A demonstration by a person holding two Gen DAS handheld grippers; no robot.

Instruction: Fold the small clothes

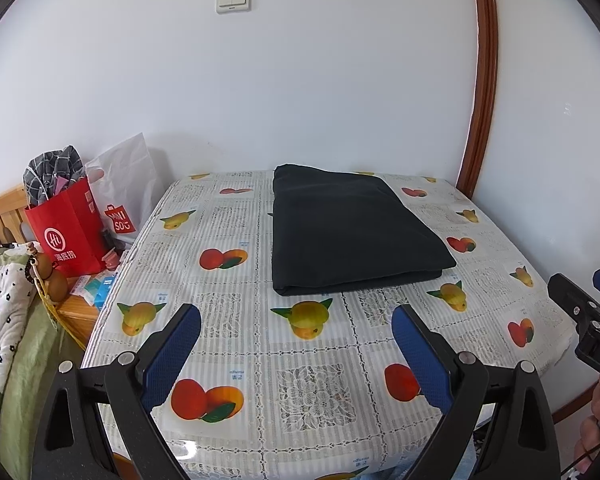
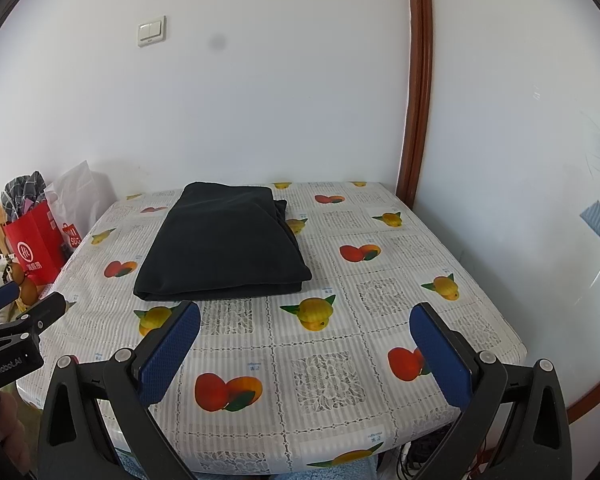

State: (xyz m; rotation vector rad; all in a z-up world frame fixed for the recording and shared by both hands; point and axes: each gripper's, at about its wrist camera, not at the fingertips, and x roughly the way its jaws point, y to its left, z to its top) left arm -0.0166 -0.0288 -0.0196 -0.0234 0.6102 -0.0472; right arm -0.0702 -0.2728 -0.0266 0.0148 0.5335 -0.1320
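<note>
Dark garment [image 1: 348, 232]: lies folded into a flat layered rectangle toward the far side of the table, its stacked edges facing me; I judge the fold done or nearly so.
Table [image 1: 500, 304]: covered with a fruit-print cloth and pushed against the white wall, which leaves the near half bare as working room.
Left gripper [image 1: 296, 356]: I hold it above the near table edge, jaws spread wide and empty, short of the garment and not touching it.
Right gripper [image 2: 306, 356]: likewise spread wide and empty over the near edge, beside the left, so both fingers can reach the garment's near edge together.
Red paper bag [image 1: 70, 236]: stands off the table at the left with checked fabric inside, clear of the work.
Next move, my judgement: another fold, or none needed.
</note>
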